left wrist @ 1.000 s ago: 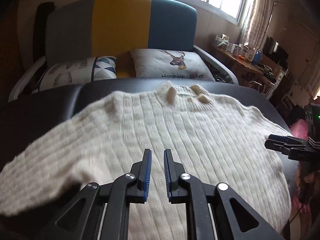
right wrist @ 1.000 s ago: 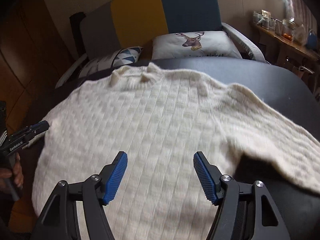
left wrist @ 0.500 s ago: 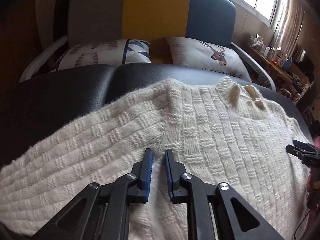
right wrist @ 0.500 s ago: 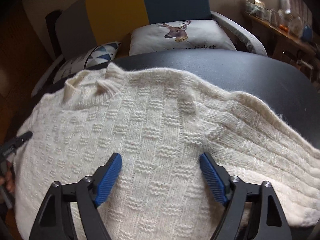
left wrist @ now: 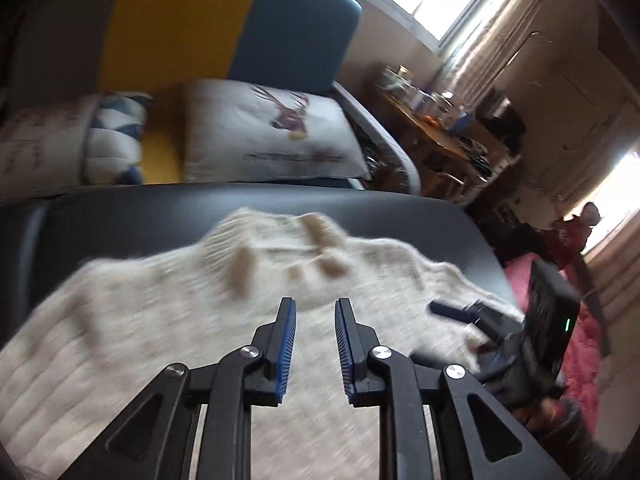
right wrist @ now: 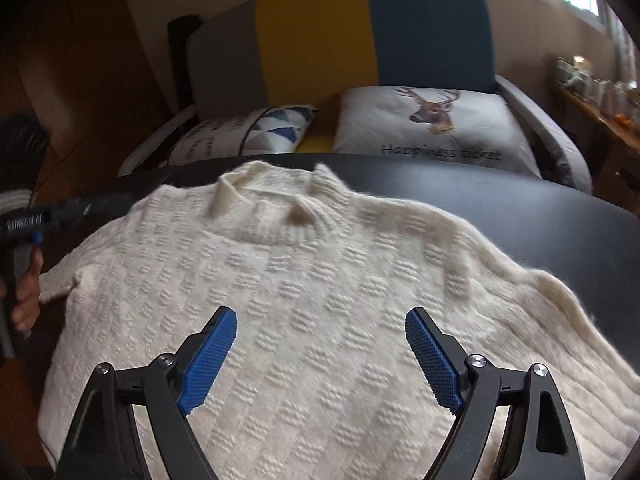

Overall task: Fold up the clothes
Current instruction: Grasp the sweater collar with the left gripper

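Blur smears the sweater [left wrist: 168, 320] under the left tongs [left wrist: 315, 344], just widening, empty; right tongs [right wrist: 320, 356] spread wide.

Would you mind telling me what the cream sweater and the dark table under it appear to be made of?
The sweater looks like a soft, chunky wool or acrylic knit: raised basket-weave blocks, a ribbed collar and fuzzy edges; the exact fibre cannot be told. The table looks like a smooth, black, slightly glossy surface, perhaps leatherette or coated board: it shows soft reflections and no grain.
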Tool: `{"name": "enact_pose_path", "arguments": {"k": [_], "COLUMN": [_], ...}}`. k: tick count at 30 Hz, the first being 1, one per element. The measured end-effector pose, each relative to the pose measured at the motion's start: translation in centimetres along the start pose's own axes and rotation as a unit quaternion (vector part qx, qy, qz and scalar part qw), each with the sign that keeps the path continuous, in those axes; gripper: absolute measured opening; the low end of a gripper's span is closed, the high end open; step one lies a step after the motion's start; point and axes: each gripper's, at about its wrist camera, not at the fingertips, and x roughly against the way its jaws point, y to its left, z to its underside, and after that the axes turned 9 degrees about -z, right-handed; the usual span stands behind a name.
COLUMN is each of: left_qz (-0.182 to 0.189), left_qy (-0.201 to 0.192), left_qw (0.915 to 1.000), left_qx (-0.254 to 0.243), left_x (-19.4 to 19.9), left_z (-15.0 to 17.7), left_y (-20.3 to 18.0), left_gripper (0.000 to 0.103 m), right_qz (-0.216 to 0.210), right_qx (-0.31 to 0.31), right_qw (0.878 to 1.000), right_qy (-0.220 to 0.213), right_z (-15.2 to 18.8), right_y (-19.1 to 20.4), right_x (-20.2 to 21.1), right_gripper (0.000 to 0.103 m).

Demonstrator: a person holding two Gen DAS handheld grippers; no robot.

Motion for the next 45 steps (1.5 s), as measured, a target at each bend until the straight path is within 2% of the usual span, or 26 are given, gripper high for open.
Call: {"name": "enact_pose_path", "arguments": {"k": [3, 7, 11, 14, 18, 19, 20, 22, 23, 25, 27, 28, 29, 33, 34, 37, 39, 42, 45], "left_qz": [0.025, 0.045, 0.049, 0.053, 0.077, 0.094, 0.114, 0.146, 0.146, 0.111, 0.056, 0.042, 0.031, 0.028, 0.031, 0.036, 0.041, 0.014, -0.041], "left_qy": [0.037, 0.072, 0.103, 0.119, 0.131, 0.128, 0.123, 0.104, 0.087, 0.078, 0.088, 0.093, 0.097, 0.094, 0.091, 0.071, 0.047, 0.008, -0.02], "left_qw": [0.9984, 0.9942, 0.9923, 0.9906, 0.9878, 0.9867, 0.9853, 0.9837, 0.9855, 0.9907, 0.9943, 0.9946, 0.9945, 0.9944, 0.995, 0.9967, 0.9971, 0.9976, 0.9977], "left_qx": [0.036, 0.065, 0.049, 0.039, 0.036, 0.034, 0.031, 0.017, 0.003, -0.014, -0.017, -0.021, -0.026, -0.037, -0.025, 0.017, 0.044, 0.067, 0.05], "left_x": [-4.2, -8.0, -10.4, -11.6, -12.6, -12.4, -12.2, -11.4, -10.8, -11.2, -13.0, -13.6, -14.2, -14.2, -13.7, -11.4, -8.9, -4.9, -2.1], "left_z": [-2.5, -3.6, -4.3, -4.7, -5.1, -5.2, -5.4, -5.8, -6.0, -6.5, -6.8, -6.7, -6.6, -6.6, -6.8, -7.3, -7.1, -4.3, -0.5], "left_y": [0.2, 0.2, -0.4, -0.6, -1.0, -1.3, -1.6, -2.4, -3.0, -3.4, -2.9, -2.8, -2.7, -3.1, -2.6, -1.1, 0.6, 3.0, 4.7], "left_gripper": [0.02, 0.02, 0.02, 0.02, 0.02, 0.016, 0.004, 0.004, 0.003, 0.003, 0.002, 0.002, 0.002, 0.003, 0.004, 0.016, 0.017, 0.017, 0.017], "right_qz": [-0.007, -0.001, -0.038, -0.037, -0.038, -0.04, -0.042, -0.043, -0.042, -0.038, -0.032, -0.029, -0.026, -0.01, -0.008, -0.01, -0.016, -0.019, -0.011], "right_qx": [0.018, -0.002, -0.004, 0.004, 0.003, 0.002, 0.001, -0.001, -0.001, 0.002, 0.005, 0.006, 0.008, 0.018, 0.02, 0.017, 0.013, 0.011, 0.011], "right_qw": [1.0, 0.999, 0.999, 0.999, 0.999, 0.999, 0.999, 0.999, 0.999, 0.999, 0.999, 0.999, 1.0, 1.0, 1.0, 1.0, 1.0, 1.0, 1.0], "right_qy": [0.015, 0.043, 0.022, 0.02, 0.017, 0.015, 0.014, 0.012, 0.012, 0.012, 0.015, 0.016, 0.016, 0.023, 0.023, 0.022, 0.019, 0.018, 0.027], "right_z": [-0.1, 0.5, 1.1, 1.3, 1.3, 1.3, 1.3, 1.3, 1.3, 1.3, 1.3, 1.3, 1.3, 1.2, 1.2, 1.3, 1.4, 1.4, 1.0], "right_y": [0.1, -1.7, -2.2, -1.9, -2.0, -2.1, -2.1, -2.1, -2.1, -1.9, -1.7, -1.7, -1.6, -1.1, -1.1, -1.2, -1.2, -1.3, -1.0], "right_x": [-1.4, -3.1, -2.9, -3.0, -2.9, -2.9, -2.9, -2.9, -2.9, -3.0, -3.1, -3.2, -3.2, -3.6, -3.6, -3.4, -3.2, -3.2, -3.2], "right_gripper": [0.088, 0.088, 0.102, 0.103, 0.103, 0.103, 0.103, 0.103, 0.103, 0.103, 0.103, 0.103, 0.103, 0.103, 0.103, 0.103, 0.103, 0.103, 0.103]}}
